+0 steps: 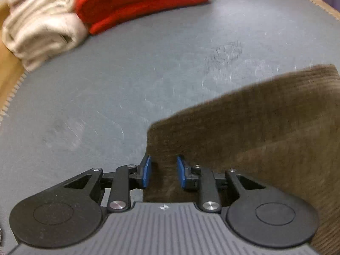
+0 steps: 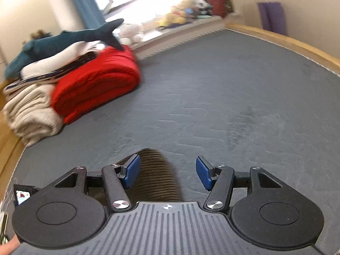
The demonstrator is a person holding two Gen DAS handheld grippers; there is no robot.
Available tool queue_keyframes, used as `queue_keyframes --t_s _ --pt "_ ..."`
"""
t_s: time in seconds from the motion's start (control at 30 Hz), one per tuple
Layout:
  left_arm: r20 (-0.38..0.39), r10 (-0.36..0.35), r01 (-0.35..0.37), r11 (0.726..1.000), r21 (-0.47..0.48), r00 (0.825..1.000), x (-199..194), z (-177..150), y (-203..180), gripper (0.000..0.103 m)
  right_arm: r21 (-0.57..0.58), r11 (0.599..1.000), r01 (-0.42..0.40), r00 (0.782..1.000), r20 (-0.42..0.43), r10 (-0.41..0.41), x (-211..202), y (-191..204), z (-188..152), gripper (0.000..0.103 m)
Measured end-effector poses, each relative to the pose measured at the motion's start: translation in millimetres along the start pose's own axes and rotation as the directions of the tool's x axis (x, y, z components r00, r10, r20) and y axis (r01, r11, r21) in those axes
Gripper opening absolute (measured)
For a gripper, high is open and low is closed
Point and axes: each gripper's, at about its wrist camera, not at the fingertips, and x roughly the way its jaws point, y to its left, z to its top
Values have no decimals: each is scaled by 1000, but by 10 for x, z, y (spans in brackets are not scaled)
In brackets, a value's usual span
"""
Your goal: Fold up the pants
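Left gripper [image 1: 163,172]: jaws narrow, blue pads [image 1: 147,173] either side of a bunched edge of the brown corduroy pants [image 1: 265,131]. Looks like a pinch on the fabric, though the far pad's contact isn't clear

Right gripper [image 2: 167,173]: jaws about half open. A corduroy fold [image 2: 155,174] sits between them, against the left-hand pad [image 2: 132,171], with a clear gap to the other pad. Not gripping

Pants lie on the grey-blue carpet [image 1: 106,97], running off the right and bottom edges of the left wrist view; near corner is just ahead of the left pads. Well apart from the folded red blanket [image 2: 95,80] and cream blanket [image 1: 42,25] stacked at the far left

Step as I read it: securing an edge with both grippers before carrying it over for a fold
- right needs to centre on the fold and close fully before any lift, otherwise one-sided pull skews the crease
- take all layers in the pinch, not just the top one
- lift both ends level, keep the cloth taut between them, lay edge to edge

Can't see:
- waistband, hems, how many folds are already in, as most of the garment is out of frame
- layer count in either pinch
- both views motion-blurred, edges soft
- bottom left of the right wrist view shows a small screen-like object and a bit of skin, both cropped
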Motion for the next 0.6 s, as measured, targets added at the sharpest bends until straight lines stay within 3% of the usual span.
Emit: queue_keyframes --t_s 0.07,0.13,0.23,0.27,0.3,0.33,0.4,0.47,0.53,0.6 --pt "115 -56 58 998 -14 992 -288 132 -172 28 55 997 53 999 -5 -52 -3 -145 46 60" --pt "205 -177 175 984 27 963 -547 245 -447 29 115 989 88 996 -17 -87 -5 -277 55 60" --pt "195 -382 377 924 67 903 -656 409 -863 29 182 978 106 994 -27 -103 -9 -425 62 60" --pt "153 -414 407 910 73 898 -580 458 -1004 27 193 975 109 994 -27 -106 -14 -452 58 60" --pt "99 -419 412 907 82 903 -446 497 -1151 26 198 974 112 994 -25 -109 -18 -470 59 60" --pt "58 -387 380 919 105 920 -297 522 -1290 26 198 973 115 993 -23 -113 -22 -480 51 60" --pt "30 -334 325 932 163 942 -62 576 -1429 27 194 974 117 993 -23 -115 -25 -495 49 60" --pt "11 -328 322 932 169 945 -3 675 -1454 29 195 974 115 993 -23 -112 -39 -527 65 60" --pt "-20 -354 352 921 166 935 -41 727 -1403 32 193 974 117 993 -22 -115 -53 -533 68 61" --pt "4 -373 367 916 165 928 -222 667 -1255 39 190 975 118 993 -30 -115 -62 -553 76 61"
